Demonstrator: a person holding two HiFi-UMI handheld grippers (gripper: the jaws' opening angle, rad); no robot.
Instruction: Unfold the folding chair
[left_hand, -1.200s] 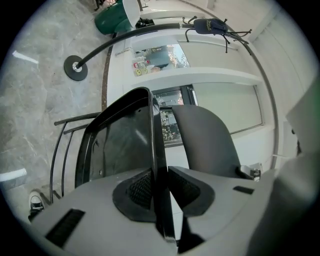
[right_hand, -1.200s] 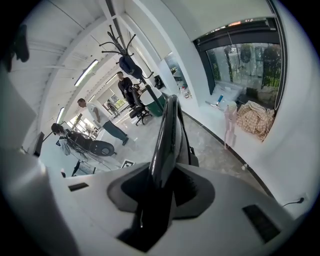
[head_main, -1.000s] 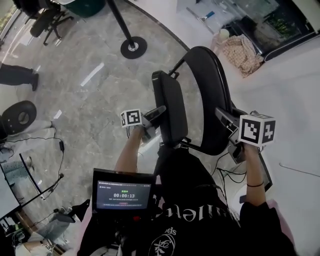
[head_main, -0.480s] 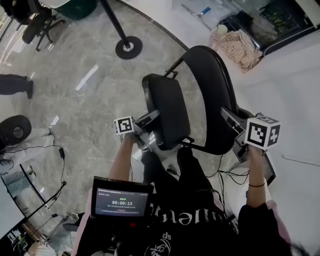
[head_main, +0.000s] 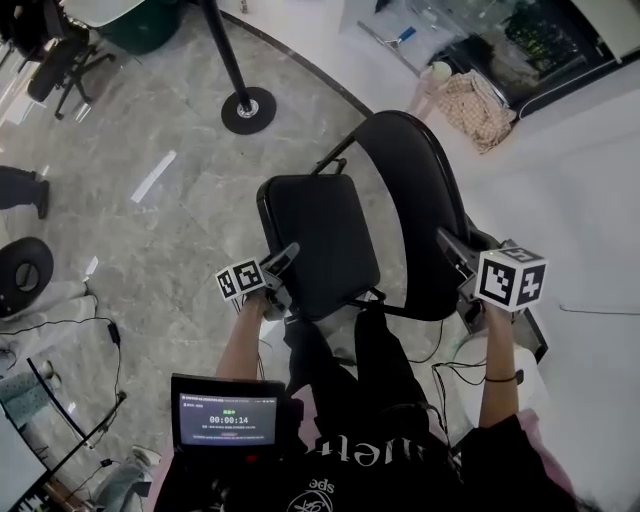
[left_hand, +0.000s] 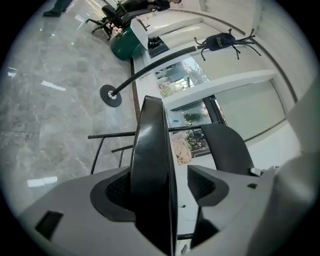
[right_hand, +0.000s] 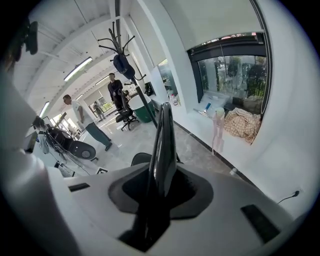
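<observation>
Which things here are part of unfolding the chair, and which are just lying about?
Part of the job:
- seat of the folding chair, between the left tongs, whose jaws have just been opening
- chair back, clamped in the right tongs

Lying about:
- stand base
- checked cloth
- office chair
- floor cable

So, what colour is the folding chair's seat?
The seat is black, seen best in the head view.
</observation>
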